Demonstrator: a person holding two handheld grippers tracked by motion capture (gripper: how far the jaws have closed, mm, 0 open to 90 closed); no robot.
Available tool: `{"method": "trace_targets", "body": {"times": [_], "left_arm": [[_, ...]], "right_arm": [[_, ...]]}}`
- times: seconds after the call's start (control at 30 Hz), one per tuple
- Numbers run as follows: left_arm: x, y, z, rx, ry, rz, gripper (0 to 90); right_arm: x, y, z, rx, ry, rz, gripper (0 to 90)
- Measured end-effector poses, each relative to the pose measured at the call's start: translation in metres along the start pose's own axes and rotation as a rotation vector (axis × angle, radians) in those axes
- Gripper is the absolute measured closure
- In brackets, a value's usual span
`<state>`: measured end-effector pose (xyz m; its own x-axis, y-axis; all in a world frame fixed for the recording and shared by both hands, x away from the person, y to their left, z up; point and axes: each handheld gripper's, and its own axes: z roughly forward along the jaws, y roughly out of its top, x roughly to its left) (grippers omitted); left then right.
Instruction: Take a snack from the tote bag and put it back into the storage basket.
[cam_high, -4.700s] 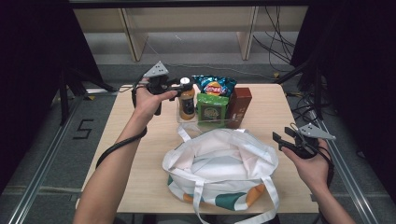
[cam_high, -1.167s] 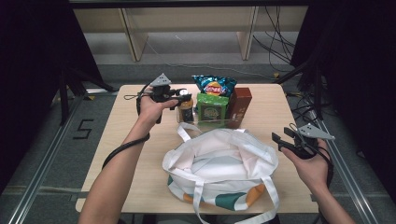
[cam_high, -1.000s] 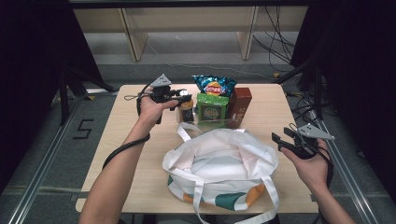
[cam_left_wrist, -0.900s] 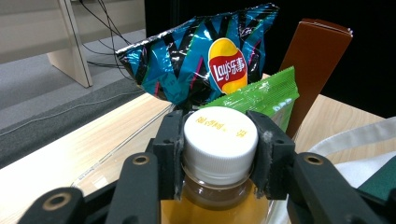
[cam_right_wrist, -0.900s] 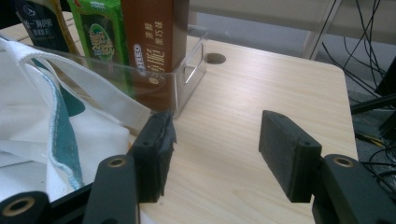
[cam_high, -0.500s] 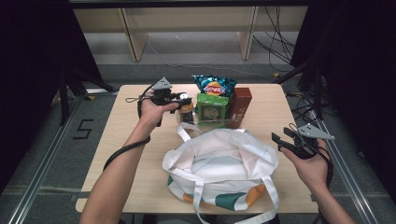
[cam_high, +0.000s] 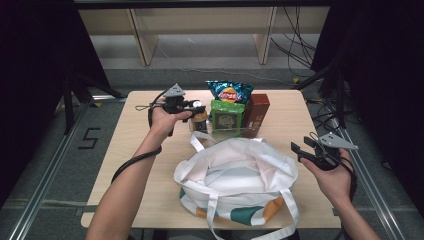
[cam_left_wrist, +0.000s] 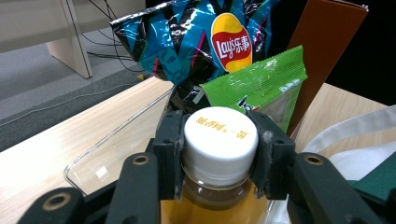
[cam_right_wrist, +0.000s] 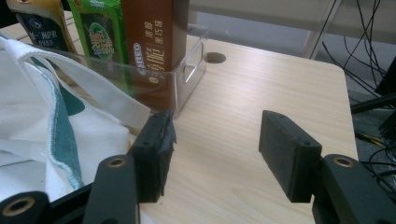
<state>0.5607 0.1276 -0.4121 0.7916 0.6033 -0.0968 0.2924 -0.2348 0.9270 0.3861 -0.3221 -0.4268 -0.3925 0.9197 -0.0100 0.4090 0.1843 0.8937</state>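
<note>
Clamping the bottle's (cam_left_wrist: 219, 186) white cap, left tool (cam_left_wrist: 219, 154), right tool (cam_right_wrist: 215, 149) open beside tote bag (cam_high: 235, 170)

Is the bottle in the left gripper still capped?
Capped. The left gripper view shows the white cap seated on the bottle, with the left gripper shut around the cap.
</note>
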Motion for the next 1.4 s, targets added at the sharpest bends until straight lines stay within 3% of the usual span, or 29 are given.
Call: {"method": "trace_targets", "body": {"times": [0.1, 0.13, 0.3, 0.47, 0.53, 0.83, 0.97, 1.17, 1.4], "left_arm": [[0.000, 0.000, 0.000, -0.004, 0.003, 0.000, 58.7], [-0.001, 0.000, 0.000, -0.003, 0.004, 0.002, 58.7], [-0.001, -0.001, 0.000, -0.006, 0.005, -0.002, 58.6], [-0.001, -0.002, -0.001, -0.005, 0.008, -0.004, 58.4], [-0.002, -0.002, -0.002, -0.003, 0.008, -0.003, 58.3], [-0.004, -0.002, -0.002, 0.003, 0.022, 0.009, 56.5], [-0.005, -0.004, -0.003, -0.001, 0.028, 0.006, 53.1], [-0.003, -0.005, -0.005, -0.004, 0.049, 0.003, 42.4], [-0.003, -0.005, -0.014, -0.006, 0.063, -0.010, 33.8]], "right_arm": [[0.002, 0.000, -0.001, 0.005, 0.002, 0.015, 45.4], [0.001, 0.000, 0.000, 0.001, -0.004, -0.005, 45.4], [-0.001, 0.000, 0.000, -0.005, -0.003, -0.019, 45.4], [0.002, 0.000, -0.001, 0.006, -0.001, 0.015, 45.4], [0.002, -0.001, 0.001, -0.019, -0.013, 0.002, 45.4], [-0.001, 0.000, 0.000, -0.010, 0.000, -0.031, 45.3], [0.001, 0.000, -0.001, -0.003, -0.003, -0.012, 45.3], [-0.001, 0.000, -0.001, -0.004, -0.009, -0.029, 45.2], [0.002, 0.000, 0.000, -0.001, -0.001, 0.007, 45.2]]}}
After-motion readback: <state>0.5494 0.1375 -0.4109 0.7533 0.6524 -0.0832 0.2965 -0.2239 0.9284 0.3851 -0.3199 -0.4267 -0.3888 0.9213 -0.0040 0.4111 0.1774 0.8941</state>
